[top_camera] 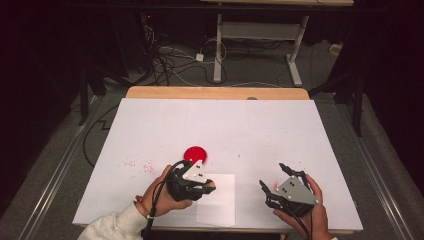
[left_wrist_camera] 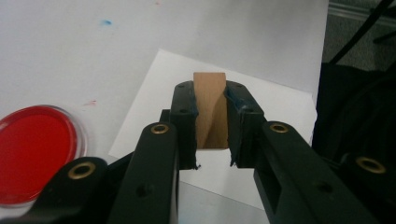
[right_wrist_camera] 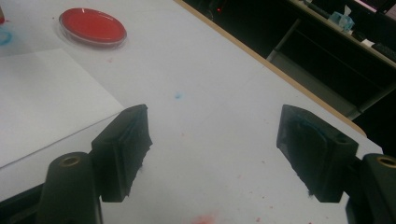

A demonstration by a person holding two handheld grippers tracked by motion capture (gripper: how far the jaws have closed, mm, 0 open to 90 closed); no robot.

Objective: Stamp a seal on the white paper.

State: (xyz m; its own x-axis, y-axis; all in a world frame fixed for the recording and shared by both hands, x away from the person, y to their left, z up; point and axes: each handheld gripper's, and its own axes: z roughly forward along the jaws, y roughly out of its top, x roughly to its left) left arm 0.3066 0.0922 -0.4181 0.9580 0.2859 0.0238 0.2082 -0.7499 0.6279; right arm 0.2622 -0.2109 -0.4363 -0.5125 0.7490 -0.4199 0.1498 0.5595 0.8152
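Paint dish point(top_camera: 195, 154) of red sat on the white table point(top_camera: 260, 130), a shallow round clear-rimmed thing, just beyond the left gripper point(top_camera: 207, 188) and touching nothing I could make out; the same dish showed low at the left in the left gripper view point(left_wrist_camera: 35, 151) and far at the upper left in the right gripper view point(right_wrist_camera: 92, 26); a white sheet of paper point(top_camera: 220, 202) lay near the table's near edge, between the two hands; the person's left hand point(top_camera: 162, 195), in a pale sleeve point(top_camera: 112, 226), held its gripper over the sheet's left part, and in the left gripper view that gripper point(left_wrist_camera: 211, 122) had its jaws drawn in tight on a small tan wooden block point(left_wrist_camera: 210, 109), which stood upright between the pads above the paper point(left_wrist_camera: 280, 100); whether the block's foot touched the sheet I could not tell; the right hand point(top_camera: 307, 212) held the right gripper point(top_camera: 274, 177) to the right of the sheet, well apart from the dish, and in its own view the right gripper point(right_wrist_camera: 212, 151) had its jaws spread wide with nothing between them but bare table; red specks point(top_camera: 137, 165) dotted the tabletop to the left of the dish, and a small blue spot point(right_wrist_camera: 178, 96) lay on the table ahead of the right gripper's jaws; cables point(top_camera: 170, 60) lay tangled on the floor beyond the far edge.
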